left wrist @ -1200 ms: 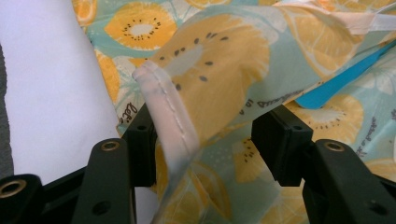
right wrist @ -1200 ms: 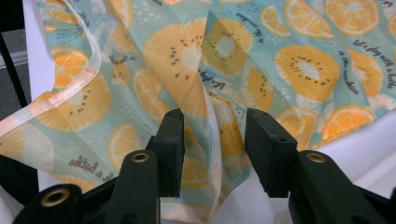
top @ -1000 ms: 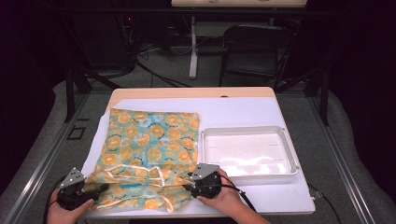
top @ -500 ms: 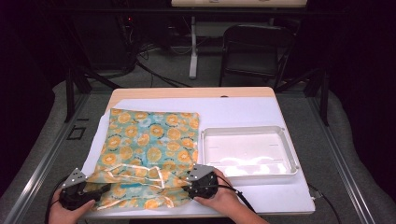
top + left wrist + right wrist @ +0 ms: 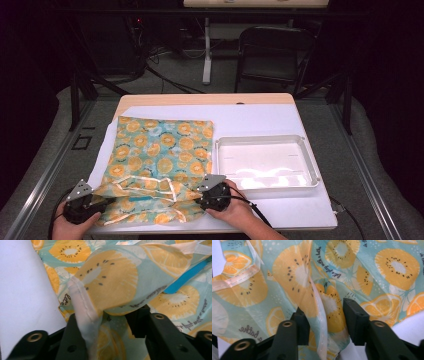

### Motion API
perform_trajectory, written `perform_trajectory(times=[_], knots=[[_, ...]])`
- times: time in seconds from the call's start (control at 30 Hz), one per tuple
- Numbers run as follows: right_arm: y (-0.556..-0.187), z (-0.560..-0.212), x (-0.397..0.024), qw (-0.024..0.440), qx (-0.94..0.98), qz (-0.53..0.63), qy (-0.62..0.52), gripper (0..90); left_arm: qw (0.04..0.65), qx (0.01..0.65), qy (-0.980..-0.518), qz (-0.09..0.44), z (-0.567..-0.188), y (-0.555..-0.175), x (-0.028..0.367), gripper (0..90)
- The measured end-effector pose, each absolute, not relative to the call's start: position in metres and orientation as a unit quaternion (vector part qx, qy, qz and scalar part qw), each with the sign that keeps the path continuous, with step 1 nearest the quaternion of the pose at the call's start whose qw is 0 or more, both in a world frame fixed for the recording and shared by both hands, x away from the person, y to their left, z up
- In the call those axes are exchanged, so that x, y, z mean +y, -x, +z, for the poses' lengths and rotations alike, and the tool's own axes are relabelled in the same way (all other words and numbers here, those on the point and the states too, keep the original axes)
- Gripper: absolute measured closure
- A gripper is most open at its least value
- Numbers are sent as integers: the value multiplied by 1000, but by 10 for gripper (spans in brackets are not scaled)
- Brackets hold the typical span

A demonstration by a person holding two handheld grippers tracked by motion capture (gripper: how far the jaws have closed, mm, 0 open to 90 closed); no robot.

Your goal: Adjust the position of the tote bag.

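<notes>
Down at the near edge of the white-covered table [image 5: 280, 120], lying spread over the left half: a fruit-print cloth [image 5: 165, 150] in teal and orange, its near hem lifted and folded back in a loose ridge between the two tools. Holding the left gripper [image 5: 82, 205] at the cloth's near-left corner, hand [image 5: 70, 227] wrapped round it; in the left gripper view, showing jaws standing apart with a seamed corner of the cloth [image 5: 110, 282] draping down between them, against the left jaw, so not clamping it as far as can be told. Holding the right gripper [image 5: 212, 195] at the near-right corner, hand [image 5: 237, 212] behind it; in the right gripper view, again showing jaws parted, a hemmed fold of cloth [image 5: 322, 305] hanging in the gap, not squeezed. Sitting just right of the cloth: a clear shallow tray [image 5: 312, 172], close beside the right gripper but apart from it.
</notes>
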State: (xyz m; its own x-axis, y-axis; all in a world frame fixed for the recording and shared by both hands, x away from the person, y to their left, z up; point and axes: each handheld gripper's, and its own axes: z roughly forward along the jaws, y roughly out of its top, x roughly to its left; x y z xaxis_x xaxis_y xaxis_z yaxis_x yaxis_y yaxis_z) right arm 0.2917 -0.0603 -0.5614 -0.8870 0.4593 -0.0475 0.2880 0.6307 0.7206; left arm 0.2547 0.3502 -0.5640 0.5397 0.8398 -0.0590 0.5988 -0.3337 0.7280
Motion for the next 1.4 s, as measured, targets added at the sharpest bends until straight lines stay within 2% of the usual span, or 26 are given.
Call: perform_trajectory(times=[0.33, 0.6, 1.4], knots=[[-293, -561, -61, 99, 897, 376, -210, 792, 346, 439, -811, 174, -562, -253, 345, 861], [-291, -561, -59, 107, 898, 375, -206, 891, 341, 437, -813, 179, -560, -253, 343, 900], [-283, -524, -77, 133, 870, 432, -198, 900, 398, 418, -781, 237, -517, -240, 340, 900]])
